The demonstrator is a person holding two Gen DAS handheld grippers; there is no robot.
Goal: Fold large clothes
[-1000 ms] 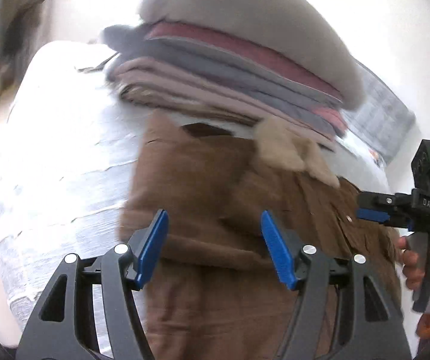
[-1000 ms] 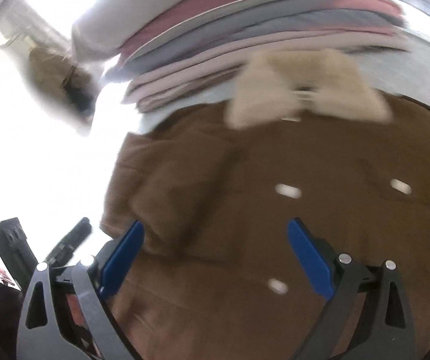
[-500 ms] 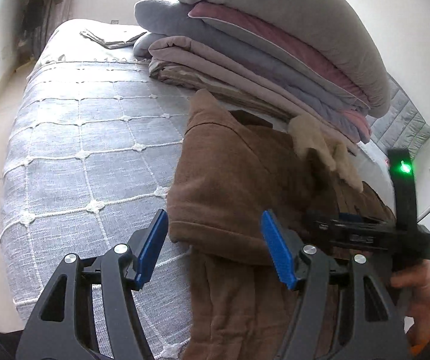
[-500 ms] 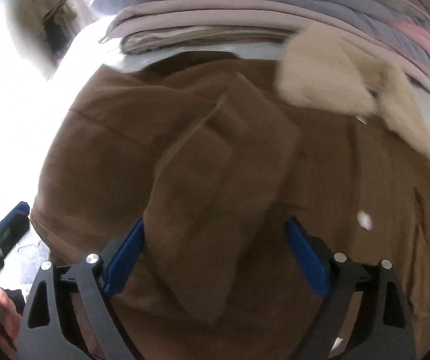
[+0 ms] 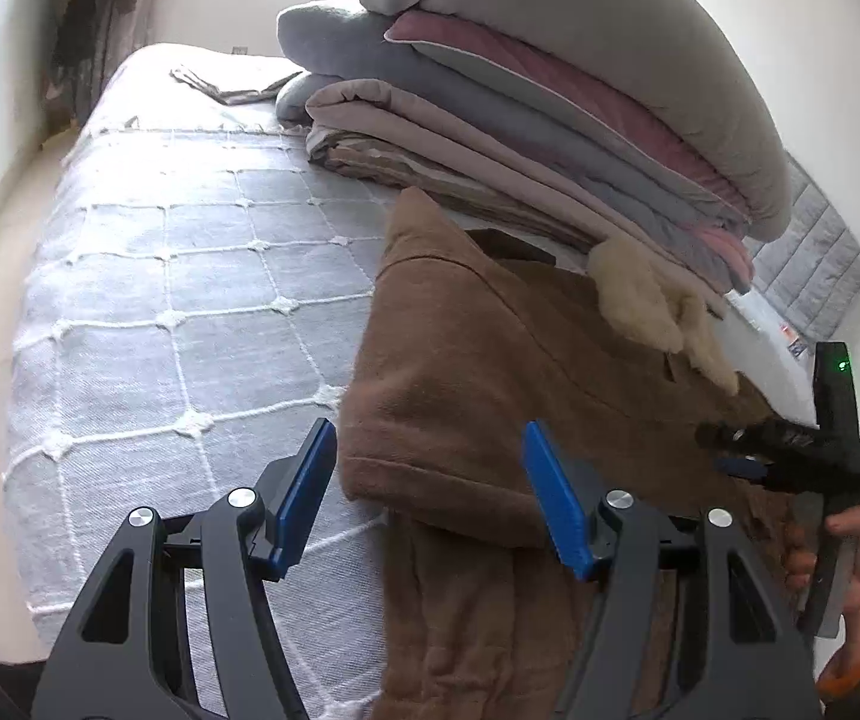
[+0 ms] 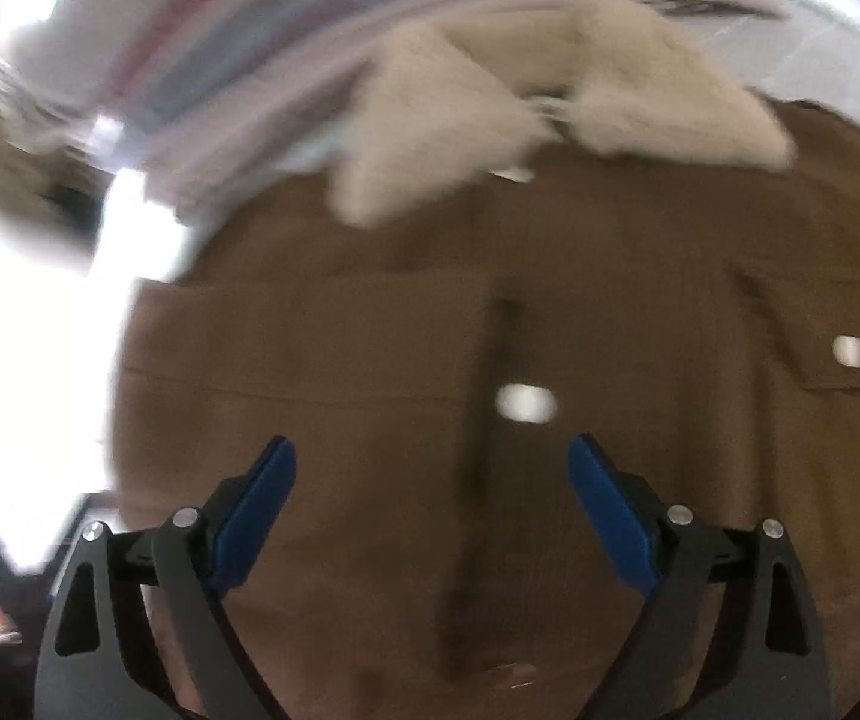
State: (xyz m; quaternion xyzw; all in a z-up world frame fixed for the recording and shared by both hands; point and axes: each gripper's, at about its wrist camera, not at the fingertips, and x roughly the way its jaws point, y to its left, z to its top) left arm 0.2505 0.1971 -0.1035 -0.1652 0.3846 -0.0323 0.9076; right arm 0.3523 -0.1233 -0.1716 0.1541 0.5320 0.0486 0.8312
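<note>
The brown jacket (image 5: 490,372) lies on the bed (image 5: 178,312), its cream collar (image 5: 640,294) beside stacked bedding (image 5: 550,108). The left tongs (image 5: 430,492) stand spread over a folded sleeve edge, pinching nothing. The right tongs (image 6: 430,510) hover above the jacket front, jaws closing, nothing gripped.

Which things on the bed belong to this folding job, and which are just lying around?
Job:
brown coat, sleeve folded across
its cream collar

Just lying about:
stack of folded bedding
grey bedspread
small folded cloth
</note>
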